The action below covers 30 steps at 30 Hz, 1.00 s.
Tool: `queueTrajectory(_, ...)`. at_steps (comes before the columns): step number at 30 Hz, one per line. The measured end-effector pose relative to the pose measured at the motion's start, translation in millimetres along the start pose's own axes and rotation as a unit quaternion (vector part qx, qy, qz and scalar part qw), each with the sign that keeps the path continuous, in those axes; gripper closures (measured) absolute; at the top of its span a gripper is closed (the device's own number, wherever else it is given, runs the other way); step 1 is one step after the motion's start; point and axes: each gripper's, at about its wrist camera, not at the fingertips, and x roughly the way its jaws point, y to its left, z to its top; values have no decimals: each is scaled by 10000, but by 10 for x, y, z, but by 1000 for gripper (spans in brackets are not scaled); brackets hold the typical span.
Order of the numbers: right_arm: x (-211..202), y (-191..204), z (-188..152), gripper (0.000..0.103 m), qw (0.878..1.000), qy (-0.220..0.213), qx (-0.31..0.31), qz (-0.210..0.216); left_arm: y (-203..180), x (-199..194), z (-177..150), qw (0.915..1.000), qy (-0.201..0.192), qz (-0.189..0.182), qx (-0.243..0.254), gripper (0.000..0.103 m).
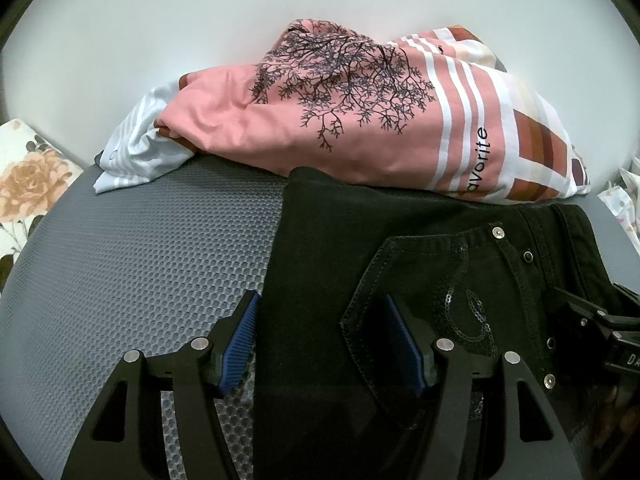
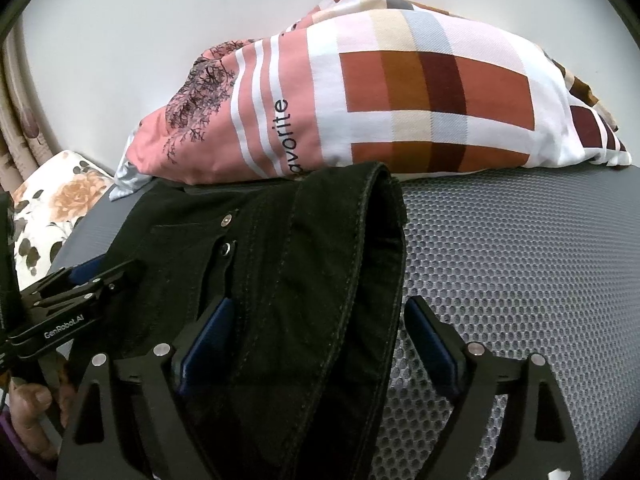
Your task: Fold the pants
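The black pants [image 1: 320, 280] are lying folded on the grey mesh surface [image 1: 140, 260]. Both the left gripper [image 1: 324, 344] and right gripper [image 2: 320, 344] are spread wide, gripping nothing; the fold is judged released, with smoothing or regrasping required next.

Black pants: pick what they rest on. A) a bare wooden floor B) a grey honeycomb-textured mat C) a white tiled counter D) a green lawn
B: the black pants lie spread on the grey honeycomb-textured mat, which also shows to the side of the pants in the right wrist view.
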Motion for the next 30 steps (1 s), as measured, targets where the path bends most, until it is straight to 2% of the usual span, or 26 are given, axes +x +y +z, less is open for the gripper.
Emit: queueTrajectory(30, 14, -11, -2, 13, 10000, -12, 28, -69, 17, -24, 3, 10000, -40, 41, -12, 39)
